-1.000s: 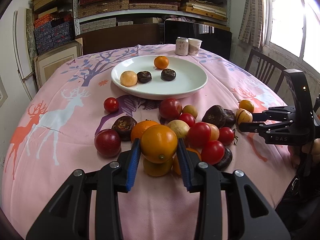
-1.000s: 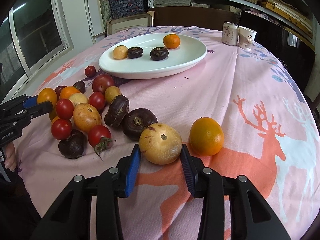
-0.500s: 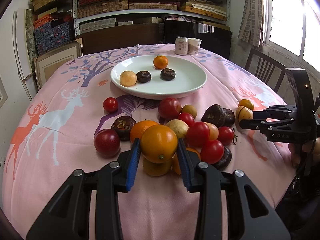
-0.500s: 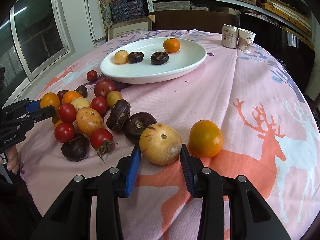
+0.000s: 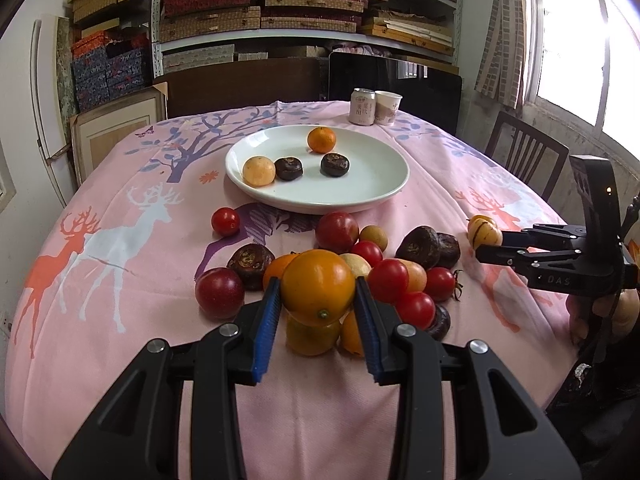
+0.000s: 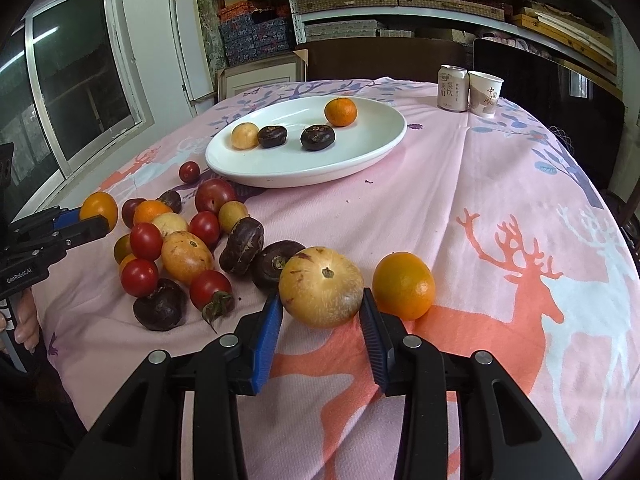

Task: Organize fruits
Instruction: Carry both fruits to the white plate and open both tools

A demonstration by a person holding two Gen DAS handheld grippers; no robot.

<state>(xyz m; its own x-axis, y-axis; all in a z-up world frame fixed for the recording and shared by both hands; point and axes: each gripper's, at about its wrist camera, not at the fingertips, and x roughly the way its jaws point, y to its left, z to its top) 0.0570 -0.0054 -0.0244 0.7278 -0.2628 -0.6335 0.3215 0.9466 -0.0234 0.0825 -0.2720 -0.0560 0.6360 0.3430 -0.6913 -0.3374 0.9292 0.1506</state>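
On the left, the left gripper point(image 5: 317, 300) has its blue-padded fingers point(image 5: 267, 332) pinching an orange fruit point(image 5: 318, 288), both pads pressed against its sides. The fruit sits above the near edge of the fruit pile point(image 5: 384, 268), over two more orange fruits on the pink deer-print cloth point(image 5: 120, 264) that covers the bench. From the pinched fruit, a dark red plum point(image 5: 219, 293) lies at 9 o'clock, a small red tomato point(image 5: 225, 221) at 11 o'clock, and the white plate point(image 5: 376, 184) at 12 o'clock, farther back. The plate holds a pale yellow fruit point(image 5: 259, 171), two dark brown fruits point(image 5: 289, 168) and a small orange point(image 5: 321, 139). Behind the plate, at its 1 o'clock, stand a can point(image 5: 361, 106) and a paper cup point(image 5: 387, 108), just beside each other.

On the right, the right gripper point(image 6: 322, 312) has its fingers point(image 6: 267, 334) pinching a pale yellow round fruit point(image 6: 321, 298) with purple flecks, one pad on either side; whether it is clear of the cloth cannot be told. A loose orange point(image 6: 403, 285) lies at its 3 o'clock, just beside the right finger. Dark brown fruits point(image 6: 276, 265) lie at its 10 o'clock, with the rest of the pile beyond.
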